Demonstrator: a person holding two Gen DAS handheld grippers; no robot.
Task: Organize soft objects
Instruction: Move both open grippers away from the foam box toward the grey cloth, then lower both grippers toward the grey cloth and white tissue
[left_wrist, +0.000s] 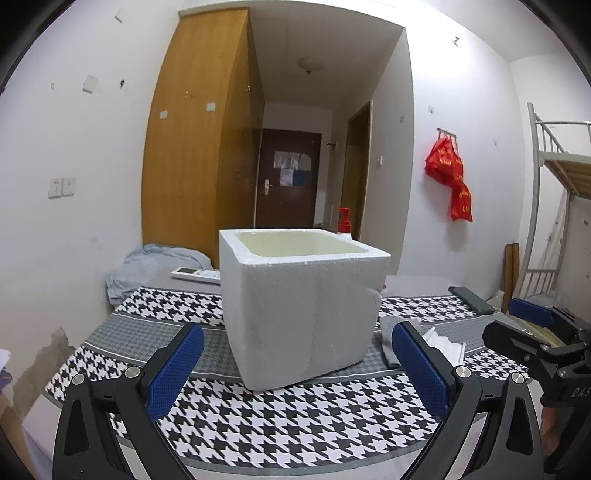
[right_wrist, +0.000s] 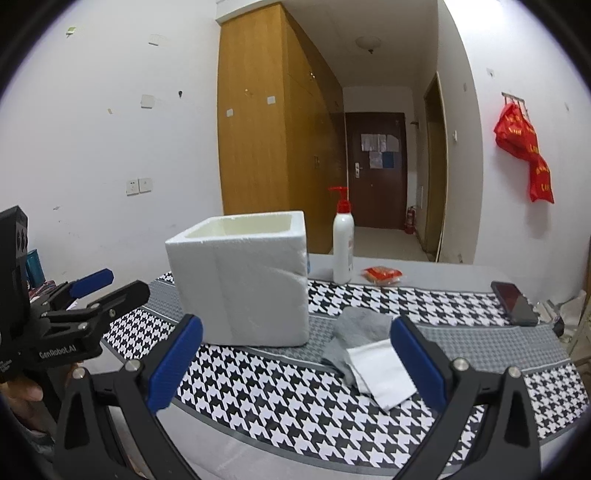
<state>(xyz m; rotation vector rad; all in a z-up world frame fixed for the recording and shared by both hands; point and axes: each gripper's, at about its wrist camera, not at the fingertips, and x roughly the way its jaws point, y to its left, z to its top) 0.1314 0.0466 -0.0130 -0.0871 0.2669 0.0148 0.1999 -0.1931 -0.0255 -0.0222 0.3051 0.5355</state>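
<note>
— What have I got in front of me?
— A white foam box (right_wrist: 240, 284), open at the top and upright on the checked cloth, its pale inside looking empty from here.
— And the soft things?
— Just right of the box I see a grey sock (right_wrist: 360, 334) lying flat and crumpled, close to the box's lower corner. A white folded cloth (right_wrist: 382, 369) lies on top of the sock's near end, overlapping it, tilted at an angle.
</note>
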